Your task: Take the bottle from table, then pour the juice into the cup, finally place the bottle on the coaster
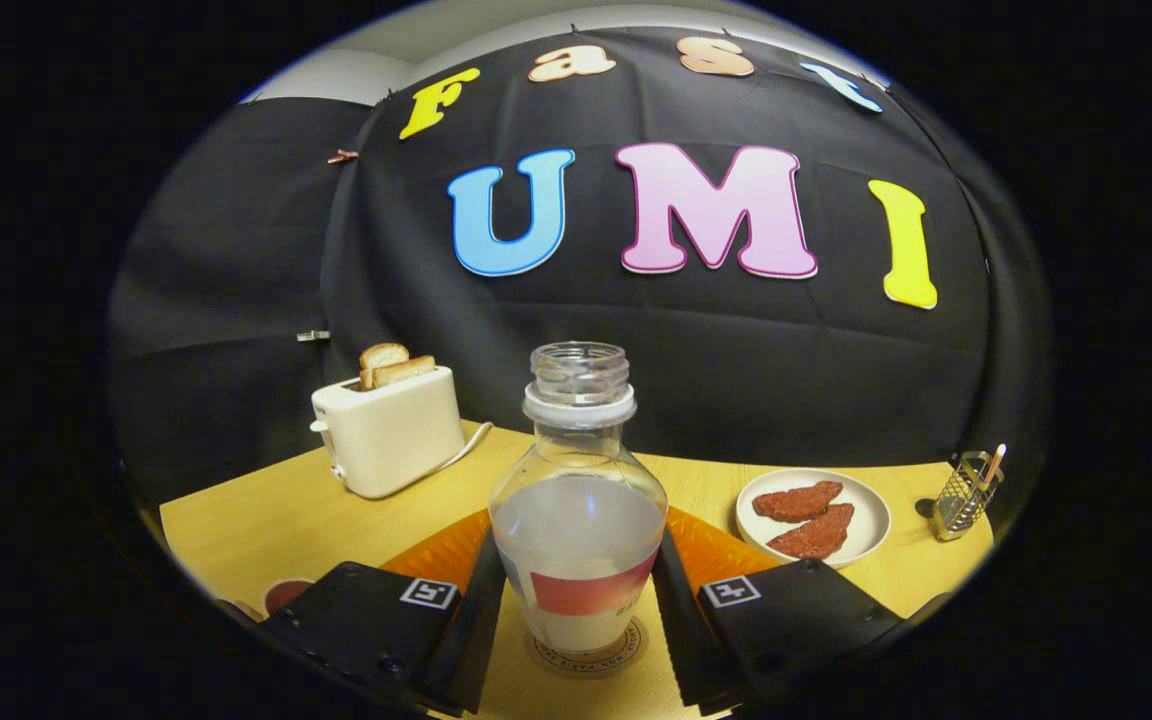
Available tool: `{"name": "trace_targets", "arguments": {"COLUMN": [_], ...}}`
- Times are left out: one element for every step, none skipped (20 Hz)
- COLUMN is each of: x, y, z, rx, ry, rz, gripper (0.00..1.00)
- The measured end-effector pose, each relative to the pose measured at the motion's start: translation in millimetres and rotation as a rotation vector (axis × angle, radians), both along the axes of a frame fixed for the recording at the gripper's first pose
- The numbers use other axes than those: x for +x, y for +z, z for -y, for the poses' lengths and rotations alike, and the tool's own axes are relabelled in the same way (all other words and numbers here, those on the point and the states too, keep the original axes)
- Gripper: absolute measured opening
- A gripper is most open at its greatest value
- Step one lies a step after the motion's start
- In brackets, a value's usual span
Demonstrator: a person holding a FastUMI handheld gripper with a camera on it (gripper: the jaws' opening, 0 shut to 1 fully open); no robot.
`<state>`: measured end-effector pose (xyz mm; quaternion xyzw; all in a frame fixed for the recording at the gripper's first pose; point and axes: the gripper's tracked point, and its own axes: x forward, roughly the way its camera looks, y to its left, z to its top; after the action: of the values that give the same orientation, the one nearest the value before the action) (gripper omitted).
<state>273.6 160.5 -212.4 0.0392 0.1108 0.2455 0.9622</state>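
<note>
on the coaster (591, 655): bottle (578, 520) upright | gripper (576, 610) fingers flank it, grip contact unclear

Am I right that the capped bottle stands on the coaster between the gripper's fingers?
Not quite: the bottle has no cap; its neck is open, as the gripper view shows. It does stand on the coaster between the gripper fingers.

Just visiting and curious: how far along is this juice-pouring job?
Nearly done, it seems. The uncapped, part-full bottle stands on the coaster, so placing looks done; whether the cup got juice I cannot tell. In hand: the gripper grips the bottle's sides. Left: let go.
</note>
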Motion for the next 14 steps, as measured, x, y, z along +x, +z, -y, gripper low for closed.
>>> {"name": "trace_targets", "arguments": {"x": [2.7, 4.0, 5.9, 7.4, 9.2, 9.5, 8.8, 10.0, 10.4, 10.3, 9.8, 8.3, 6.7, 4.6], "y": [-5.0, -8.1, -11.2, -13.7, -15.5, -17.8, -20.1, -22.4, -24.5, -26.0, -29.4, -34.4, -39.8, -42.5], "z": [0.9, 2.2, 2.8, 2.1, 1.8, 1.0, -1.1, 0.2, 2.2, 2.1, -0.3, -1.4, -2.7, -3.3], "rx": [0.001, 0.004, 0.006, 0.006, 0.003, 0.003, -0.001, -0.018, -0.032, -0.033, -0.031, -0.031, -0.030, -0.023], "ry": [-0.008, -0.010, -0.012, -0.012, -0.014, -0.012, -0.005, -0.007, -0.009, -0.009, -0.005, -0.002, -0.002, -0.002], "rz": [-0.003, -0.006, -0.009, -0.009, -0.009, -0.011, -0.012, -0.007, -0.001, 0.001, -0.007, -0.021, -0.039, -0.050], "gripper": [0.73, 0.73, 0.73, 0.73, 0.73, 0.73, 0.74, 0.74, 0.74, 0.74, 0.74, 0.74, 0.74, 0.75]}}
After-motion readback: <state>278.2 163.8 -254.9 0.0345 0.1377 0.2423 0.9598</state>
